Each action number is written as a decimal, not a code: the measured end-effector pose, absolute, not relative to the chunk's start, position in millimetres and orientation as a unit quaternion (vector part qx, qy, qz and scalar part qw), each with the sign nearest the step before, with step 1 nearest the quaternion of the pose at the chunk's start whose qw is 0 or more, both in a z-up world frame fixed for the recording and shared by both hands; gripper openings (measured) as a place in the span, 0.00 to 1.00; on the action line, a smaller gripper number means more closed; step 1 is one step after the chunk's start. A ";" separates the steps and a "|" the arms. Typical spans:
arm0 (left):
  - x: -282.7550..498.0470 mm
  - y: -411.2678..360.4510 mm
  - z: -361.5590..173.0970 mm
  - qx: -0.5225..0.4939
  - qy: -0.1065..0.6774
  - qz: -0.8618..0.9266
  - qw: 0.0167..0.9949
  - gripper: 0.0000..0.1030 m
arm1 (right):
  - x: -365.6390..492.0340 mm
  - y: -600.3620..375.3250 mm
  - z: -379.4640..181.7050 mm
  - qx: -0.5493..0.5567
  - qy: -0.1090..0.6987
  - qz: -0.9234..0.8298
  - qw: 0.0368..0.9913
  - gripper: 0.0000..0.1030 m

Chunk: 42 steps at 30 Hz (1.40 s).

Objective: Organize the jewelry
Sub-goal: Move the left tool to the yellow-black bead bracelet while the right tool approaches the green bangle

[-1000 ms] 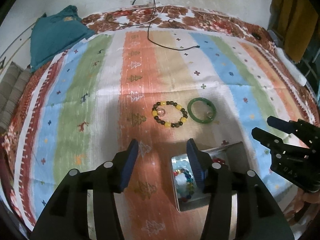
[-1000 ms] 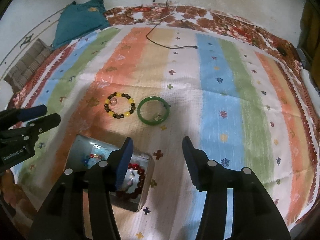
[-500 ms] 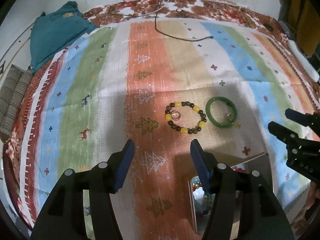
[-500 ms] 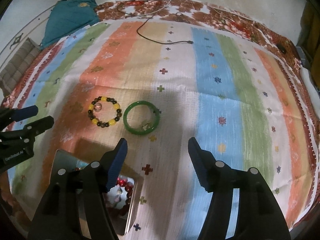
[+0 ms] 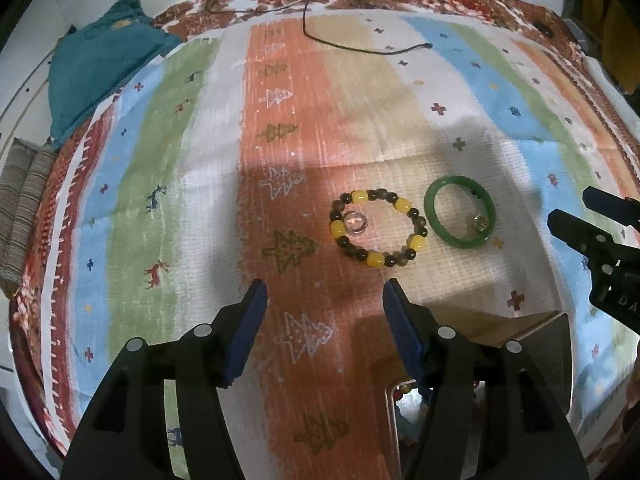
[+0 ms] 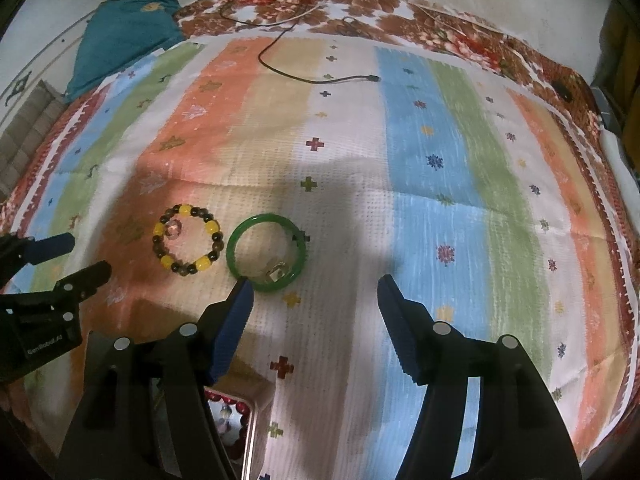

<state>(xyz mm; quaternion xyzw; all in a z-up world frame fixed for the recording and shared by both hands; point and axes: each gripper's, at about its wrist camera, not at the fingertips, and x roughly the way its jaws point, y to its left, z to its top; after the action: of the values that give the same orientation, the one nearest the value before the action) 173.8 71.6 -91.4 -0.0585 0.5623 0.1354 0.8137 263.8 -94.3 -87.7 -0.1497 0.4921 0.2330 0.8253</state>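
On the striped cloth lies a bracelet of yellow and dark beads (image 5: 412,240) (image 6: 208,227) with a clear ring (image 5: 355,223) inside it. Beside it, on the right, rests a green bangle (image 5: 434,216) (image 6: 236,240) with a small ring (image 5: 480,224) (image 6: 276,270) inside. My left gripper (image 5: 325,296) (image 6: 88,256) hovers open just short of the beaded bracelet, nothing between its blue pads. My right gripper (image 6: 316,286) (image 5: 571,206) is open too, its left finger close to the bangle's near edge. An open metal tin (image 5: 394,420) (image 6: 250,432) holding bracelets sits below both, mostly hidden.
The tin's raised lid (image 5: 536,336) stands between the two grippers. A black cable (image 5: 360,46) (image 6: 312,78) trails across the far side of the cloth. A teal garment (image 5: 100,68) and a striped cushion (image 5: 24,216) lie at the far left. A wall runs along the back.
Both grippers have moved forward past the tin toward the bracelets and sunk a little. Their jaws stand wider. The tin has slid to the bottom of both views.
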 end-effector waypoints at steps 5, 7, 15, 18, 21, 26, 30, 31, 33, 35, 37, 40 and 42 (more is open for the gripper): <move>181.9 74.3 -99.7 -0.064 0.571 0.130 0.808 0.59 | 268.5 -88.7 -92.7 -0.155 0.495 0.232 0.823 0.62; 184.9 76.2 -104.5 -0.063 0.576 0.131 0.804 0.59 | 270.9 -86.4 -96.1 -0.158 0.498 0.233 0.820 0.62; 196.3 81.6 -115.7 -0.077 0.588 0.121 0.796 0.59 | 282.9 -81.9 -107.2 -0.159 0.507 0.227 0.816 0.62; 200.0 81.8 -120.3 -0.076 0.592 0.119 0.793 0.59 | 287.8 -78.9 -114.3 -0.162 0.512 0.225 0.813 0.62; 203.7 83.6 -125.3 -0.080 0.596 0.118 0.790 0.59 | 292.9 -75.8 -119.5 -0.163 0.516 0.224 0.811 0.63; 210.3 89.7 -133.0 -0.085 0.599 0.118 0.787 0.59 | 299.8 -71.2 -128.0 -0.165 0.523 0.221 0.806 0.62; 215.6 93.3 -138.7 -0.088 0.599 0.120 0.787 0.59 | 304.5 -67.6 -134.3 -0.164 0.528 0.221 0.804 0.62; 216.3 94.1 -139.0 -0.088 0.596 0.123 0.789 0.59 | 305.6 -66.2 -136.1 -0.164 0.529 0.222 0.803 0.62; 218.1 95.9 -141.8 -0.093 0.597 0.124 0.787 0.59 | 307.5 -64.5 -138.5 -0.164 0.531 0.221 0.802 0.62; 219.7 95.8 -144.9 -0.097 0.601 0.116 0.785 0.59 | 309.4 -62.9 -141.4 -0.163 0.533 0.220 0.801 0.62; 221.2 94.5 -146.7 -0.093 0.601 0.115 0.785 0.59 | 310.9 -61.3 -144.7 -0.167 0.534 0.220 0.799 0.62; 223.1 93.2 -147.3 -0.094 0.601 0.111 0.786 0.59 | 312.7 -57.8 -149.6 -0.173 0.538 0.220 0.795 0.63; 224.7 92.0 -148.5 -0.094 0.602 0.107 0.785 0.59 | 313.8 -54.9 -152.0 -0.176 0.538 0.223 0.794 0.62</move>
<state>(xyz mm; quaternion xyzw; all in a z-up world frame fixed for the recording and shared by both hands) 224.7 92.0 -148.5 -0.0938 0.6025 0.1071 0.7853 313.8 -54.9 -152.0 -0.1759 0.5379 0.2228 0.7938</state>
